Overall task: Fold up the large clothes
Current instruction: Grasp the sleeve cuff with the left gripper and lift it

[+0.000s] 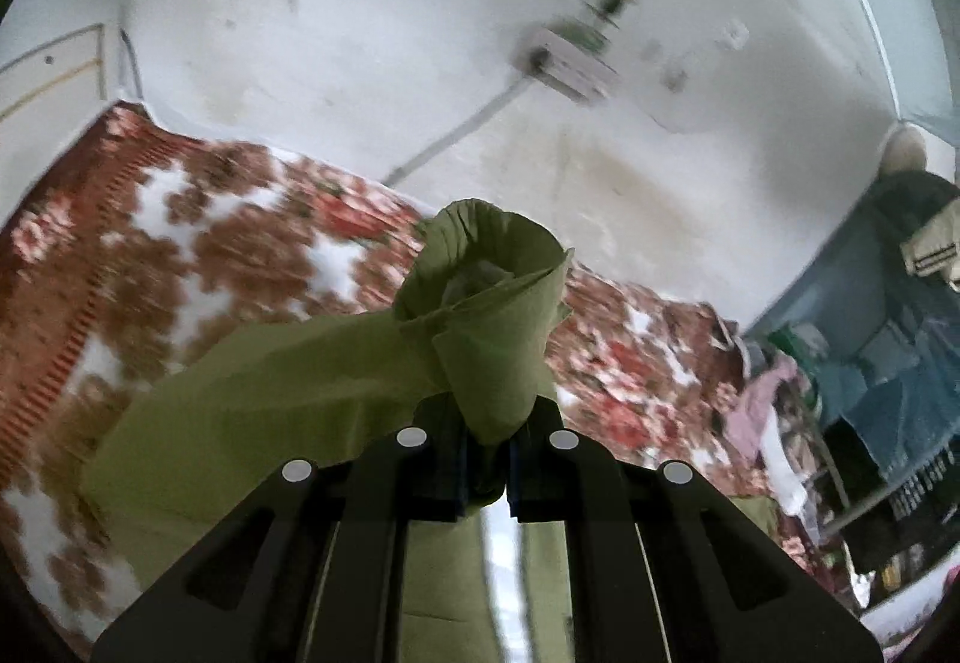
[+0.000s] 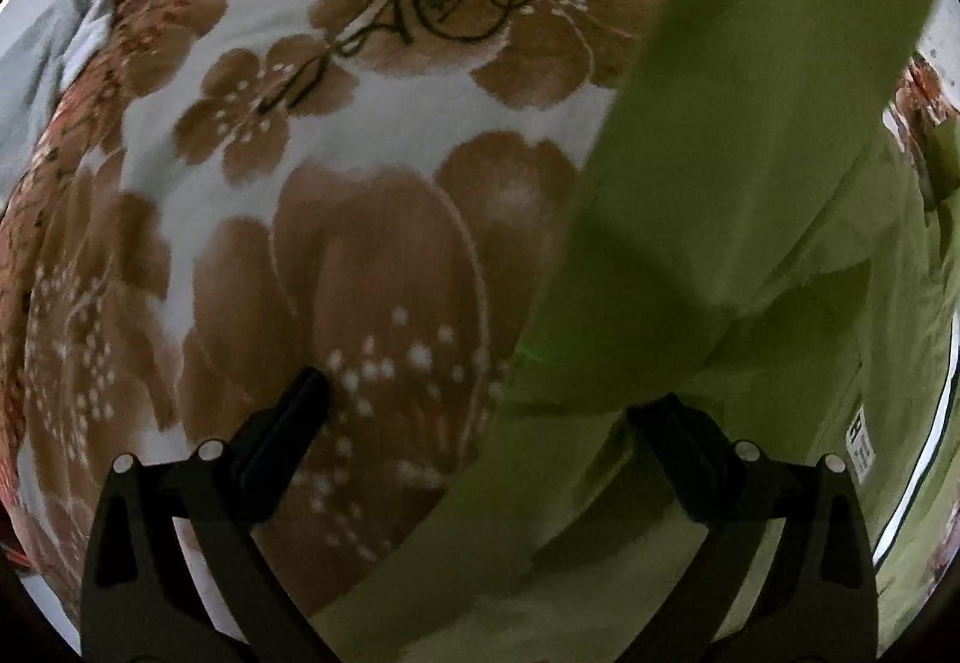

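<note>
A large olive-green garment point(image 1: 288, 393) is lifted above a floral blanket point(image 1: 150, 243). My left gripper point(image 1: 487, 441) is shut on a bunched fold of the garment, which sticks up past the fingertips and trails down to the left. In the right wrist view the same green garment point(image 2: 720, 243) hangs and lies across the right half, with a white care label point(image 2: 859, 444) showing. My right gripper point(image 2: 486, 393) is open wide just above the blanket point(image 2: 360, 273), its left finger point(image 2: 294, 411) over the blanket and its right finger point(image 2: 678, 435) against the garment's edge.
A white wall point(image 1: 420, 33) with a fixture point(image 1: 570, 57) rises behind the bed. A rack with hanging blue cloth and other clothes point(image 1: 888, 375) stands at the right. A grey cloth point(image 2: 54, 51) lies at the blanket's far left edge.
</note>
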### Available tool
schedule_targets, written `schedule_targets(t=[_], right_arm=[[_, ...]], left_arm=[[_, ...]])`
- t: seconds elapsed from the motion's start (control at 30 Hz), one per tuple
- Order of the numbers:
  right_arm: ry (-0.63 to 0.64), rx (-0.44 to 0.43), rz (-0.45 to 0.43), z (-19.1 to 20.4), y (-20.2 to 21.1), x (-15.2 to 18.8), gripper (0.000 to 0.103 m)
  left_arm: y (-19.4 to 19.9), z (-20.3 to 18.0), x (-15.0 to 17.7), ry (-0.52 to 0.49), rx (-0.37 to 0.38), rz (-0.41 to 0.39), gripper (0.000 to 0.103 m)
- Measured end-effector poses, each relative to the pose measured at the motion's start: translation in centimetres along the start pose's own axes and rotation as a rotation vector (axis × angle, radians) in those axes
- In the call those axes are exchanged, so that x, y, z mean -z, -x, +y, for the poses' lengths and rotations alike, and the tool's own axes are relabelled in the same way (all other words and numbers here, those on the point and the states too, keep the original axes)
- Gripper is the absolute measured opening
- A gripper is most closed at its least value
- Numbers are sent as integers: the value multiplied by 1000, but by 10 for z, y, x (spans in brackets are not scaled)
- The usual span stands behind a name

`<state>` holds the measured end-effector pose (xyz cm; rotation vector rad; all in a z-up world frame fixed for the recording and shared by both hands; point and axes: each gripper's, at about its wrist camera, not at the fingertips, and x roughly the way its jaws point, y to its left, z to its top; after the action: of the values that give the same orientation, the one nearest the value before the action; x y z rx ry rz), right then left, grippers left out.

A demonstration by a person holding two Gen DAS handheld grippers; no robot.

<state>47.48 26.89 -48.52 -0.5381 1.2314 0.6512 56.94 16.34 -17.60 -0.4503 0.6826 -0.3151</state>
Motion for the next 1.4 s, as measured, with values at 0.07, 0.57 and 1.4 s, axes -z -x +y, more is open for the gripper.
schedule_targets(t=[0.07,0.57,1.4], right_arm=[[21,-2,-20,-1,2,10,99],[138,-201,-192,-21,34,95,99],[184,-259,-214,-58,78,224,98]], left_arm=[[-18,-25,22,14,30,39,8],[-164,-161,170,-157,91,323,8],[-293,-285,335,-329,-59,729,73]])
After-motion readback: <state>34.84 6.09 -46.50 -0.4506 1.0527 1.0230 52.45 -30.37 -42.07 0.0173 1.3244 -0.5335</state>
